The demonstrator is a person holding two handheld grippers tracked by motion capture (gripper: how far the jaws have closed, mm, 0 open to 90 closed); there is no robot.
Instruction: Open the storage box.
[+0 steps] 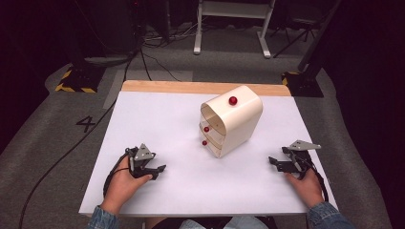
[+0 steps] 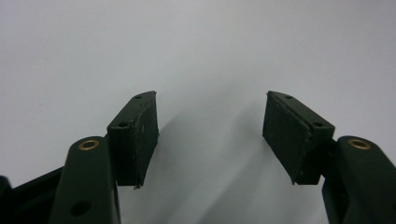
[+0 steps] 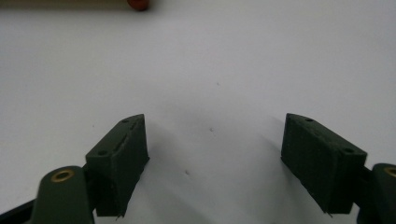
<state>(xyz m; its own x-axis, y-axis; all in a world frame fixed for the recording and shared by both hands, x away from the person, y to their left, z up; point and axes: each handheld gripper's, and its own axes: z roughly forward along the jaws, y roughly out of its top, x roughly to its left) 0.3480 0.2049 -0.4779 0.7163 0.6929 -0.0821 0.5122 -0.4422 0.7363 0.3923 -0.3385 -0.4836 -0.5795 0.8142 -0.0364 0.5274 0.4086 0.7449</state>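
On the white counter (image 1: 157,119), both tools, left tool (image 1: 154,170) and right tool (image 1: 278,162), sit open and empty; nothing started, next is reaching for the cream rounded plastic drawer unit (image 1: 235,121) with red knobs.

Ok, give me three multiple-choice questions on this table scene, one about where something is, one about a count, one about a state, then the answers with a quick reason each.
1. Where does the cream drawer cabinet stand on the white table?
A. At the near left corner
B. Around the middle, toward the far edge
C. Between the jaws of the right hand-held gripper

2. How many red knobs show on the cabinet?
A. One
B. Three
C. Five

3. How do the jaws of the left hand-held gripper stand?
A. Apart, with nothing between them
B. Clamped on a knob
C. Closed flat together

Answers: 1 B, it stands mid-table ahead of both hands. 2 B, one knob on the upper face and two at the front. 3 A, bare table shows between the pads in the left gripper view.
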